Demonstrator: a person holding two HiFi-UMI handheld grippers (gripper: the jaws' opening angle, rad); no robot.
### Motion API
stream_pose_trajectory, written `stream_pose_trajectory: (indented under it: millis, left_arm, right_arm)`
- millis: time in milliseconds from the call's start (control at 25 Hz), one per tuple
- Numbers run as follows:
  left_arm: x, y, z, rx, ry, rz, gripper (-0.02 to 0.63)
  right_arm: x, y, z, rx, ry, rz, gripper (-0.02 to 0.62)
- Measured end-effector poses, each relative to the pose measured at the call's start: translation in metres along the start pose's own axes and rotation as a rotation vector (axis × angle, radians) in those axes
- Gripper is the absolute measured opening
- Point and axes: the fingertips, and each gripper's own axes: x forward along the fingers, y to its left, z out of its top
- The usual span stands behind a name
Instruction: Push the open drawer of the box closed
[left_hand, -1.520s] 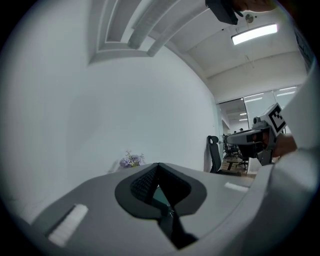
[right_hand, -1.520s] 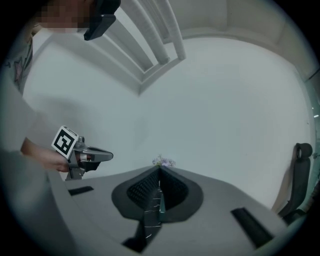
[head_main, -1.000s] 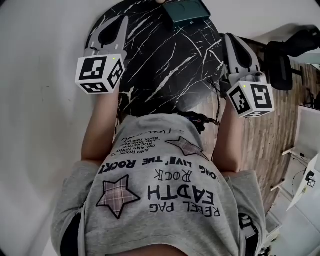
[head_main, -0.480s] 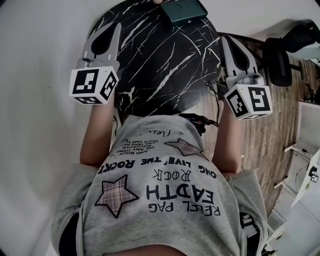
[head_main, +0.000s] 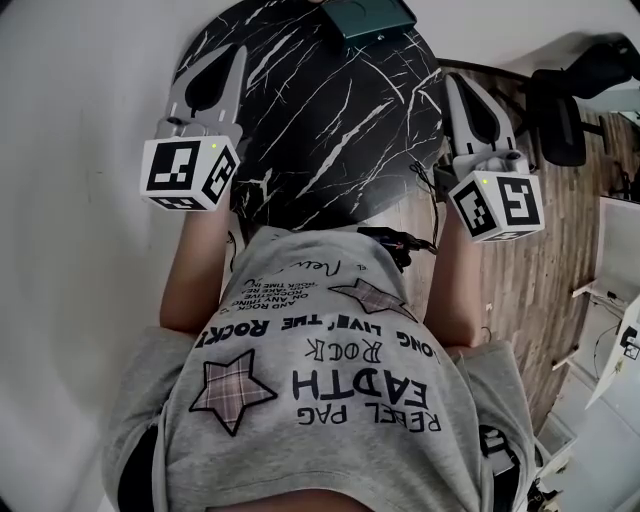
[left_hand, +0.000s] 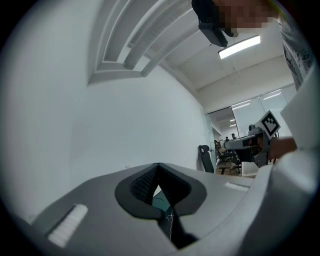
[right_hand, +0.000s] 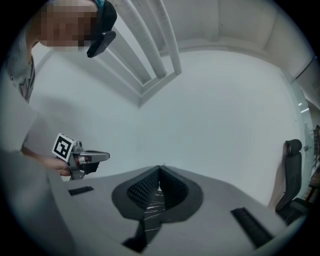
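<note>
A dark green box (head_main: 372, 18) stands at the far edge of the round black marble table (head_main: 330, 120), partly cut off by the top of the head view; I cannot tell how its drawer stands. My left gripper (head_main: 238, 55) hovers over the table's left rim, shut and empty, well short of the box. A sliver of the green box (left_hand: 161, 201) shows through the gap behind its closed tips in the left gripper view. My right gripper (head_main: 452, 82) is held over the table's right rim, also shut with nothing in it, and only marble (right_hand: 152, 210) shows below its tips.
A black office chair (head_main: 560, 110) stands on the wooden floor (head_main: 540, 270) to the right of the table. Cables (head_main: 425, 185) hang at the table's near right edge. A white wall lies beyond the table. Each gripper sees the other (left_hand: 250, 145) (right_hand: 82, 159) across the table.
Both grippers have shifted only slightly, the left one a little outward to the left. Both stay shut, and the box has not moved.
</note>
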Motion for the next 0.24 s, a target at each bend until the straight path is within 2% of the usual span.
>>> stream_pose_trajectory:
  millis: [240]
  left_arm:
    - [-0.0039,-0.0037,0.0001,-0.003,-0.003,-0.017,0.009]
  right_arm:
    - [-0.0040,0.0039,-0.0007,-0.001,-0.001,-0.012,0.012]
